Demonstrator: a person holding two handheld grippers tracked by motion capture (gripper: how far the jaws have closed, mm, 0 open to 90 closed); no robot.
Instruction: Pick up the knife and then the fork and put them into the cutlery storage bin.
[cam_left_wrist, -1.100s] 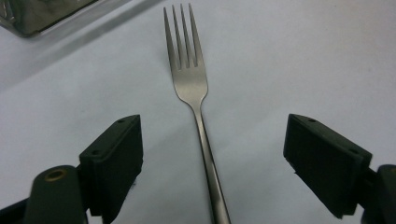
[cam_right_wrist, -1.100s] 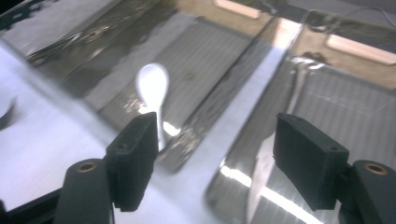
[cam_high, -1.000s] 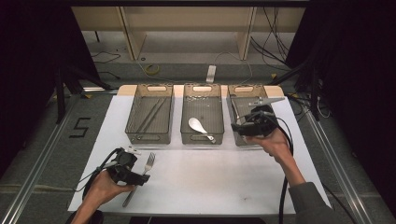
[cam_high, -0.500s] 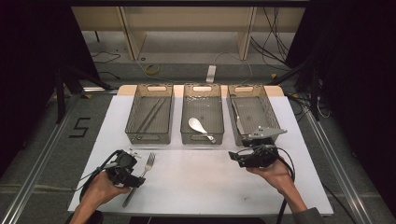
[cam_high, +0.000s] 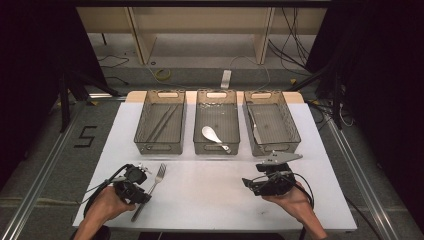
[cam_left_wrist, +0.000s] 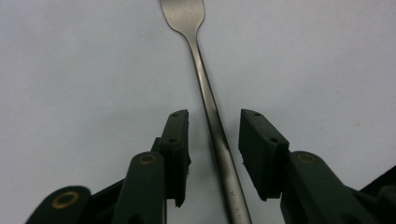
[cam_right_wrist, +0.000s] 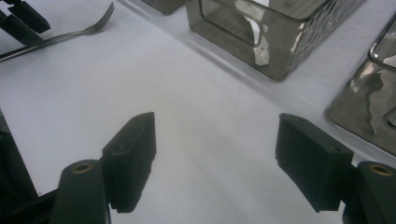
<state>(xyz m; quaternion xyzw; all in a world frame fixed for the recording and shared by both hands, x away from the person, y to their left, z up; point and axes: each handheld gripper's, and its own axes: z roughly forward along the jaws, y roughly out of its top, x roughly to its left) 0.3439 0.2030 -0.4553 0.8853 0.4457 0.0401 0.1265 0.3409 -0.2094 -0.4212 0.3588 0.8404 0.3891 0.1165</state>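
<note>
We are picking up the slim polished steel fork (cam_left_wrist: 212, 116), which lies flat on the white table (cam_high: 210, 195) at its near left. It is light, stiff and slick, so we take it mid-handle, square across. Our left gripper (cam_left_wrist: 212, 140) straddles that handle; its jaws have just been closing but do not yet touch. Since a second ago our right gripper (cam_high: 247, 184), wide open and empty, has left the right-hand smoky mesh bin (cam_high: 287, 135) and dropped to the table's near side.
</note>
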